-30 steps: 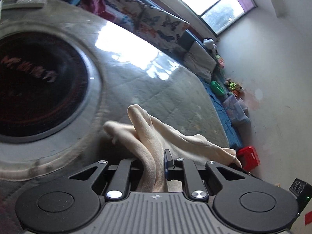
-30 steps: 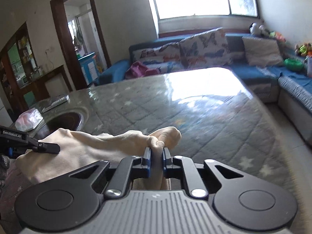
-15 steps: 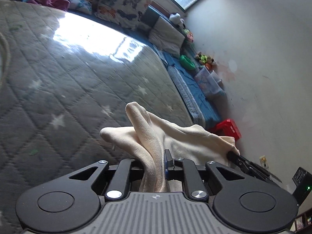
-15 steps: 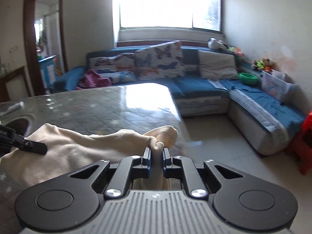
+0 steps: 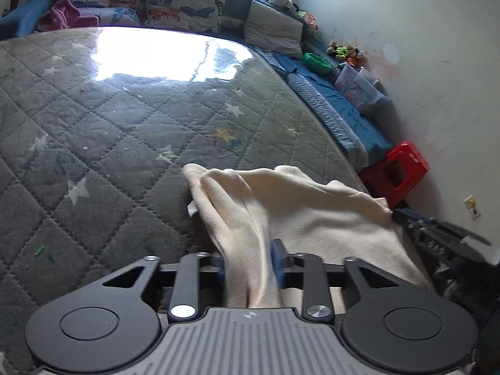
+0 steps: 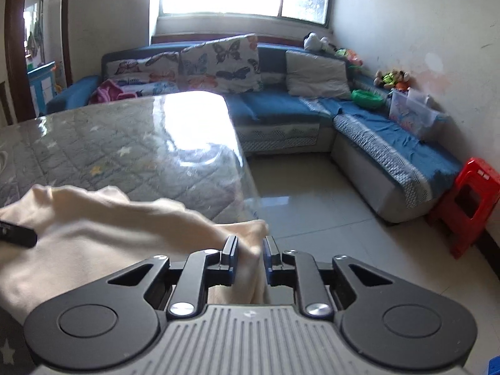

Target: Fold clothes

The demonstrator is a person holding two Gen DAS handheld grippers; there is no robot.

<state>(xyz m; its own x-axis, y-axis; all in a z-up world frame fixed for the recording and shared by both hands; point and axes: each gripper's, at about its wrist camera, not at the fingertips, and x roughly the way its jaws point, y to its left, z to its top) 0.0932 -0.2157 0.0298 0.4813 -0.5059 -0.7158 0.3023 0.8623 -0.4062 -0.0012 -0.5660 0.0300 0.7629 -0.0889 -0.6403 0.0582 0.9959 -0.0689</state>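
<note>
A cream cloth (image 5: 312, 218) is stretched between my two grippers, low over the grey quilted table (image 5: 125, 156). My left gripper (image 5: 250, 265) is shut on a thick bunched edge of it, and a fold sticks out past the fingers. In the right wrist view the cloth (image 6: 109, 243) runs off to the left, with my right gripper (image 6: 250, 250) shut on its other end near the table's right edge. The right gripper's black fingers (image 5: 437, 234) show in the left wrist view at the cloth's far corner. A left gripper fingertip (image 6: 17, 236) rests on the cloth.
A blue corner sofa (image 6: 312, 106) with butterfly pillows (image 6: 218, 62) runs behind and to the right of the table. A red plastic stool (image 6: 468, 200) stands on the tiled floor (image 6: 312, 212) by the white wall. Toys and a clear box (image 6: 412, 112) sit on the sofa.
Both grippers have carried the cloth rightward along the table, and the dark round basin has left view. The cloth hangs lower and wider. The right jaws look slightly further apart.
</note>
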